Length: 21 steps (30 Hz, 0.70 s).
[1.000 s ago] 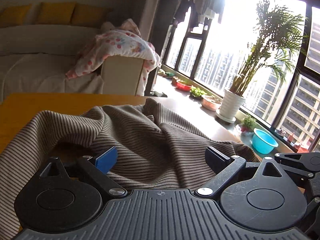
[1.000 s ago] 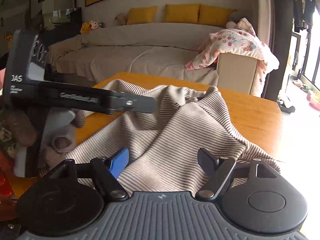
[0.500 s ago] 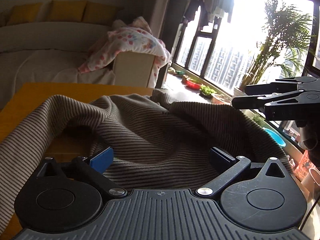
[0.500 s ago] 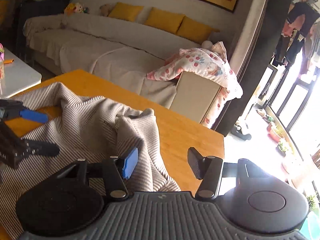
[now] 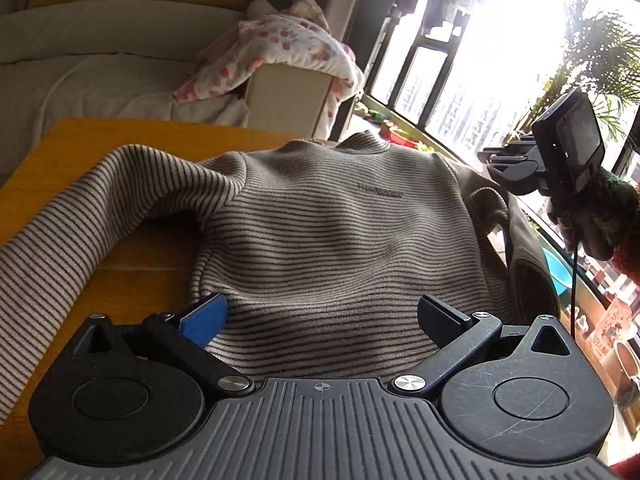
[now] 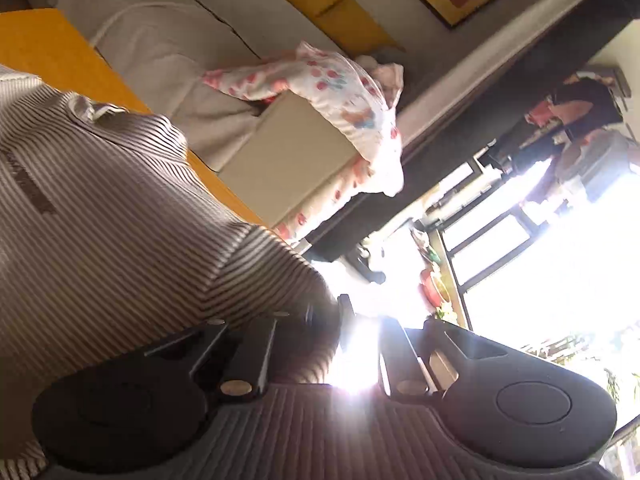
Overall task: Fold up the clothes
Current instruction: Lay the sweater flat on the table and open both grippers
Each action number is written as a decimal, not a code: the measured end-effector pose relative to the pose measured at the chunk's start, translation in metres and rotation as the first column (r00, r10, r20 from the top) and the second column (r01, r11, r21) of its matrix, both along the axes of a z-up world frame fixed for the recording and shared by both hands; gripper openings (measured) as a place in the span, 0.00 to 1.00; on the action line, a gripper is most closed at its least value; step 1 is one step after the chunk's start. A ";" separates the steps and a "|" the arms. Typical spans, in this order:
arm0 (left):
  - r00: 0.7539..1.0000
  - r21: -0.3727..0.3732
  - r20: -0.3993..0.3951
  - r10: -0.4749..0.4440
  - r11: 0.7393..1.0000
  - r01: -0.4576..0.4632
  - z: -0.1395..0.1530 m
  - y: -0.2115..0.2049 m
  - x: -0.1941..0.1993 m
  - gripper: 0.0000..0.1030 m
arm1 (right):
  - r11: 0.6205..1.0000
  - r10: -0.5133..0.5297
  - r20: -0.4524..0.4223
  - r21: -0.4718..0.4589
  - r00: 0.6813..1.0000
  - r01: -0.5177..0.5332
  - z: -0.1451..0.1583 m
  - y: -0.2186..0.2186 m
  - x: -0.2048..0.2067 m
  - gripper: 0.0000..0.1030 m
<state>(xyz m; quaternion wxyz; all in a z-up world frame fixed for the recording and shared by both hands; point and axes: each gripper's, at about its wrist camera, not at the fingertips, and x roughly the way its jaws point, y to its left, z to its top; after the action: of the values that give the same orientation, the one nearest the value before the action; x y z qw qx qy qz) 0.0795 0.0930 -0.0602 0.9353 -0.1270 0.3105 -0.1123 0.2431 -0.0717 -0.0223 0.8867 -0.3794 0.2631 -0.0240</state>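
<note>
Striped brown-and-cream knit, the sweater point(image 5: 320, 220), is spread front-up on the wooden table point(image 5: 48, 160), collar at the far edge, one sleeve point(image 5: 60, 232) trailing off to the near left. The left gripper point(image 5: 320, 320) is held wide apart over the hem, with nothing gripped. The right gripper point(image 6: 340, 320) is closed at the shoulder and sleeve on the window side, apparently pinching fabric, though glare washes out the contact. The step in hand is judged to be flattening before the first fold; next, the hem would need to be caught by the left and the right sleeve brought across the chest. The right sleeve's end is hidden past the table edge, and the chest lettering cannot be read
</note>
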 end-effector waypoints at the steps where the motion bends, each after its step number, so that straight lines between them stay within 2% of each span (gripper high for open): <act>1: 1.000 0.005 -0.003 0.003 1.000 -0.003 0.000 0.000 0.000 1.00 | 0.999 -0.032 -0.012 0.016 0.999 0.032 -0.007 -0.008 0.008 0.02; 2: 1.000 0.008 -0.004 0.005 1.000 -0.005 0.000 0.000 0.001 1.00 | 0.997 -0.063 -0.024 0.032 0.998 0.064 -0.013 -0.017 0.016 0.02; 5: 1.000 0.018 -0.010 0.004 1.000 -0.004 0.000 0.000 0.004 1.00 | 0.978 -0.082 -0.080 0.184 0.993 0.095 -0.017 -0.033 0.015 0.03; 7: 1.000 0.026 -0.013 0.003 1.000 -0.002 0.000 -0.001 0.005 1.00 | 0.956 -0.038 -0.073 0.289 0.997 0.058 -0.003 -0.041 -0.003 0.03; 10: 1.000 0.032 -0.013 0.006 0.999 -0.005 -0.001 -0.002 0.004 1.00 | 0.897 0.023 -0.050 0.441 0.998 0.001 0.031 -0.055 -0.046 0.19; 12: 1.000 0.028 -0.011 0.010 1.000 -0.009 -0.001 -0.002 0.003 1.00 | 0.848 0.061 -0.048 0.530 0.997 -0.026 0.049 -0.069 -0.083 0.54; 13: 1.000 0.027 -0.009 0.012 1.000 -0.012 -0.002 -0.002 0.002 1.00 | 0.828 0.086 -0.044 0.559 0.995 -0.046 0.055 -0.074 -0.106 0.57; 17: 1.000 0.051 -0.007 0.024 0.998 -0.024 -0.002 -0.006 0.003 1.00 | 0.813 0.193 -0.071 0.570 0.979 -0.119 0.047 -0.058 -0.179 0.58; 20: 1.000 0.095 -0.011 0.023 0.995 -0.021 -0.002 -0.011 0.003 1.00 | 0.842 0.202 -0.087 0.523 0.976 -0.128 0.021 -0.033 -0.203 0.57; 21: 1.000 0.094 -0.012 0.021 0.995 -0.020 -0.002 -0.011 0.003 1.00 | 0.857 0.192 -0.098 0.501 0.977 -0.118 0.009 -0.026 -0.204 0.54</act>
<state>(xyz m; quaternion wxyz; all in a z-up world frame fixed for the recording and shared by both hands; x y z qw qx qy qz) 0.0829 0.0822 -0.0623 0.9393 -0.0869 0.3203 -0.0871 0.0392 -0.0979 -0.0130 0.9315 -0.1618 0.2927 0.1428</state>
